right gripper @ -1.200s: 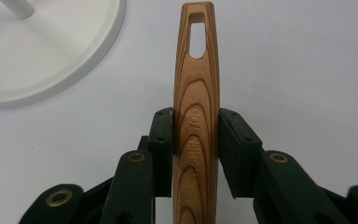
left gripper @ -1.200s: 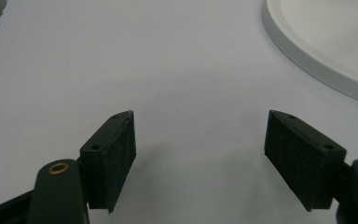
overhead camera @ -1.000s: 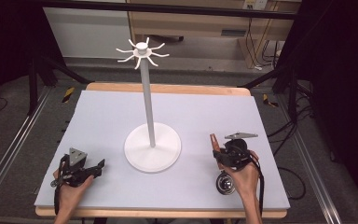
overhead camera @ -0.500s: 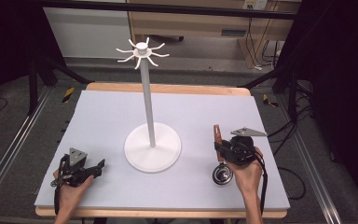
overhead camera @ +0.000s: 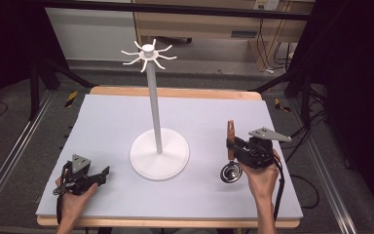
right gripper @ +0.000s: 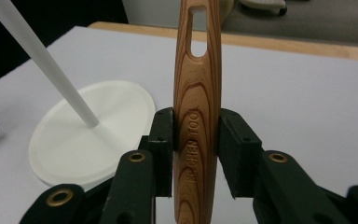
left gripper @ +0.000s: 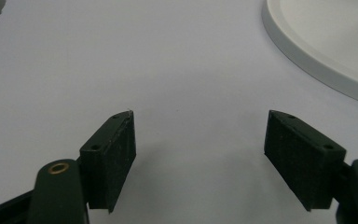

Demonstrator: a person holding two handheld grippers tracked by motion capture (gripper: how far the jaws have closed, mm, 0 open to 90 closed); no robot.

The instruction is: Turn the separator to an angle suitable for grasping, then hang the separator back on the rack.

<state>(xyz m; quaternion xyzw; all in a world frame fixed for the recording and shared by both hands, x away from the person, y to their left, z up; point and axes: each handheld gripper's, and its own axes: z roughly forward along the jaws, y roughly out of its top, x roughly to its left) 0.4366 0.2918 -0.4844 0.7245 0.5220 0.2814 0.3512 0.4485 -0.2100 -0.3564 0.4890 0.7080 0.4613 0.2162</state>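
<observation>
1. We are clamping the right gripper (right gripper: 196, 140) on the wooden handle (right gripper: 197, 116) of a kitchen tool; both pads are pressing against its sides, with the hanging slot at the far end of the handle above the jaws.
2. In the high view we are holding that right gripper (overhead camera: 233, 146) near the table's right edge, the handle (overhead camera: 230, 132) pointing away from us and the tool's round metal head (overhead camera: 230, 173) hanging close over the mat nearer to us.
3. We are keeping the left gripper (left gripper: 200, 144) parted wide with nothing between its pads; it is resting low on the mat at the near left (overhead camera: 95, 175).
4. We are judging the job as partly done: the tool is gripped and raised, but not yet hung on the white stand (overhead camera: 156, 117), whose hooks (overhead camera: 148, 53) are all bare.
5. What is left, we are guessing, is lifting the slot up to one hook and threading it on.
6. The stand's base (overhead camera: 159, 155) and pole are sitting between our hands; the mat (overhead camera: 107, 117) around them is bare, so only the pole and neighbouring hooks could be getting in the way.
</observation>
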